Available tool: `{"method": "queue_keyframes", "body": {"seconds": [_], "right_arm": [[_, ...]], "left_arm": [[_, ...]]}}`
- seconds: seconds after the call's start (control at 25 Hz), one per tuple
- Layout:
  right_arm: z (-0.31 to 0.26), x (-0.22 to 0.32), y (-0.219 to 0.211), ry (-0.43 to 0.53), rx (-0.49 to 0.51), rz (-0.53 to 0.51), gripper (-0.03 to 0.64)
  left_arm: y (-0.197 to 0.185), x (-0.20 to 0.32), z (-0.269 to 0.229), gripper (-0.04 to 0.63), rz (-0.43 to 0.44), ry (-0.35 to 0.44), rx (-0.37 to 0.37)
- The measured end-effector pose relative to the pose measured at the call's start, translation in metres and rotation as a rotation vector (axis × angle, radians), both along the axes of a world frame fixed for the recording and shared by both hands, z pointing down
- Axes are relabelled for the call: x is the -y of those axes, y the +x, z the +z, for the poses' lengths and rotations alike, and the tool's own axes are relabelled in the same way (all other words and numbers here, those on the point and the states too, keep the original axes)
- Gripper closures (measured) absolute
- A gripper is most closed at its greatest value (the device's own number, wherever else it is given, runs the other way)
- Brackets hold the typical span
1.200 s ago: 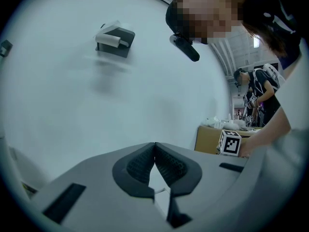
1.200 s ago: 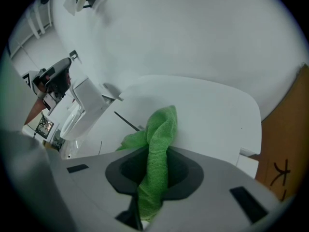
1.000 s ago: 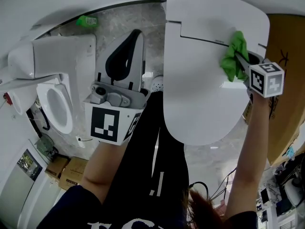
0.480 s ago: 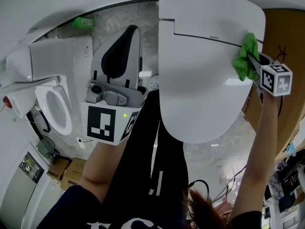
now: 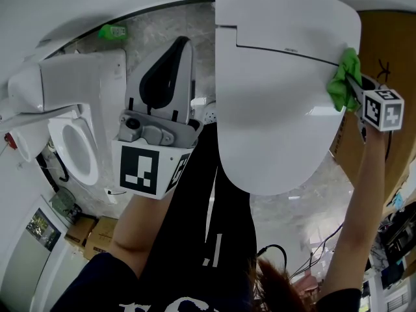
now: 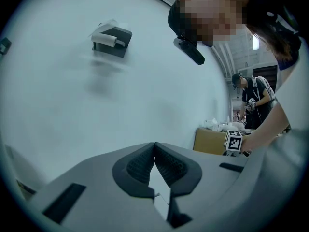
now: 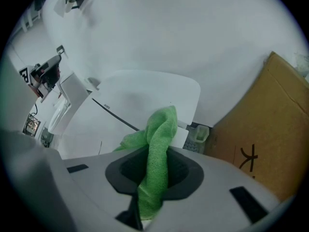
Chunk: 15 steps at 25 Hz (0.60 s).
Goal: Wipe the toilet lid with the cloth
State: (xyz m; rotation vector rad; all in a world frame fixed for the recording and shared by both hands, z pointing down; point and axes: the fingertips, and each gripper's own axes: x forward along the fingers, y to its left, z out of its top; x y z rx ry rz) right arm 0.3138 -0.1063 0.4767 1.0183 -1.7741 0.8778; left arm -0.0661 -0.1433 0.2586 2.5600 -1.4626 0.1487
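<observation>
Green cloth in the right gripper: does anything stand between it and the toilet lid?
Nothing visible does. The green cloth, clamped in the right gripper, appears to lie against the toilet lid at its right edge. The cardboard box stands beside them, not between.

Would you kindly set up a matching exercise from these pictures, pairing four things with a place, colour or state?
Things:
1. cloth
2. toilet lid
3. left gripper
4. cardboard box

Descriptions:
A. brown, to the right of the toilet
B. jaws together, nothing between them
C. green, clamped in the right gripper
D. white, with the cloth at its right edge

Pairs: 1-C, 2-D, 3-B, 4-A
</observation>
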Motion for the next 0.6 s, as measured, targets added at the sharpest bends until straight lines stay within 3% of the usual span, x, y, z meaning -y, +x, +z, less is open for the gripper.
{"method": "queue_keyframes", "body": {"seconds": [0.2,0.4,0.52,0.6], "right_arm": [[-0.003,-0.005,0.008,-0.021,-0.035,0.032,0.531],[-0.003,-0.008,0.029,0.020,-0.102,0.144,0.531],[-0.015,-0.013,0.042,0.079,-0.197,0.187,0.534],[-0.039,-0.009,0.030,0.169,-0.163,0.217,0.534]], "left_arm": [[0.000,-0.004,0.004,0.575,0.003,-0.008,-0.001],[0.001,-0.005,0.002,0.575,0.007,-0.004,-0.009],[0.000,-0.005,-0.002,0.575,0.011,0.000,-0.012],[-0.004,-0.005,-0.003,0.575,0.007,0.001,-0.012]]}}
